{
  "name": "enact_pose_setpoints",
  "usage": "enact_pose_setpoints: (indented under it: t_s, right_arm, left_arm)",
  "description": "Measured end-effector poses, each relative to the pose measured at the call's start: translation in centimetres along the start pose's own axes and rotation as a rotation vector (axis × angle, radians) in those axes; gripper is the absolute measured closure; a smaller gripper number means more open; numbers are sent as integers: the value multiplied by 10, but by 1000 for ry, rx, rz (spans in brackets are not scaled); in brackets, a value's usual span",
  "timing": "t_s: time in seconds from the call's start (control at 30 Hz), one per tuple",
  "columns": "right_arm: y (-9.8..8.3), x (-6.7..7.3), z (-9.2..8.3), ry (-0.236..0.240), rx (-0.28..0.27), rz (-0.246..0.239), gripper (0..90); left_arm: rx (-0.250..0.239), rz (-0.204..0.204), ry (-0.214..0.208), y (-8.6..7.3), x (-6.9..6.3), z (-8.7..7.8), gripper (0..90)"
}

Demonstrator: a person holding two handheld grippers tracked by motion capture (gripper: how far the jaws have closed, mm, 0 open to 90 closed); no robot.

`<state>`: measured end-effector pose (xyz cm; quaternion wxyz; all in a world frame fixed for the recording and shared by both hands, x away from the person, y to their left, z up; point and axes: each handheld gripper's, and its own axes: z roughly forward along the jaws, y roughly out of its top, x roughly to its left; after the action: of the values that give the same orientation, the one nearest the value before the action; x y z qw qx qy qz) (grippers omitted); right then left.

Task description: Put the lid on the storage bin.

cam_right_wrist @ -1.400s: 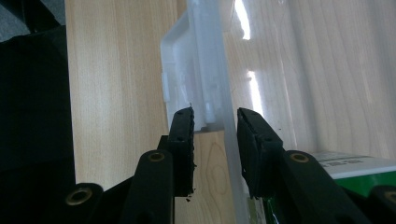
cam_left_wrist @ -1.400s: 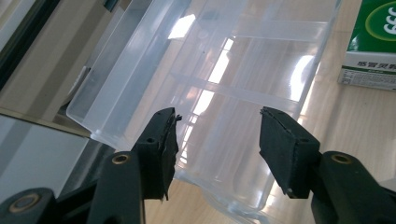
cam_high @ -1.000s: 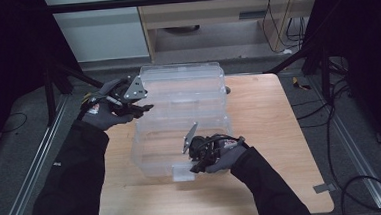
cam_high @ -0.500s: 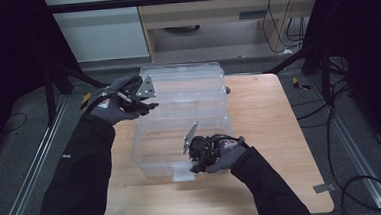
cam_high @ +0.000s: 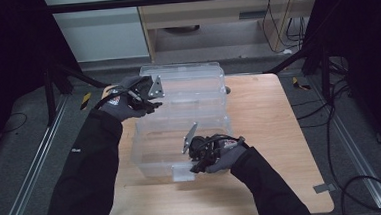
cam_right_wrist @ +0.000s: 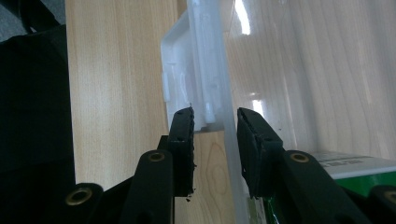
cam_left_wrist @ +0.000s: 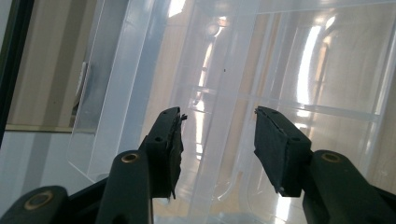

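Note:
A clear plastic bin (cam_high: 155, 144) stands on the wooden table (cam_high: 275, 132), and a second clear plastic piece (cam_high: 187, 82) rises behind it; whether that is a lid or another bin I cannot tell. My left gripper (cam_high: 153, 106) is at that piece's left edge. In the left gripper view it (cam_left_wrist: 217, 126) stands open around a clear rib (cam_left_wrist: 219, 93), with space on both sides. My right gripper (cam_high: 192, 165) is at the bin's front rim. In the right gripper view it (cam_right_wrist: 215, 123) is shut on the front wall (cam_right_wrist: 229, 93) beside a white latch (cam_right_wrist: 187, 65).
A green and white object (cam_right_wrist: 355, 170) lies inside the bin beside the right jaw. Bare table surface lies to the right of the bin. Dark frame posts and cables surround the table, and a cabinet stands beyond its far edge.
My left hand has moved to the right, toward the left edge of the rear clear piece. The right hand and the bin have stayed where they were.

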<state>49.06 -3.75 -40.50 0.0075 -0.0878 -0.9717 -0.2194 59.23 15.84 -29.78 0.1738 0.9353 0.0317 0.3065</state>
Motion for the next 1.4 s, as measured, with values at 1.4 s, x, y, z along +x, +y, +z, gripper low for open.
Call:
enact_pose_setpoints:
  t_s: [1.4]
  right_arm:
    - [2, 1, 0, -15, 11, 0, 679]
  left_arm:
    - [152, 121, 13, 18, -9, 26, 783]
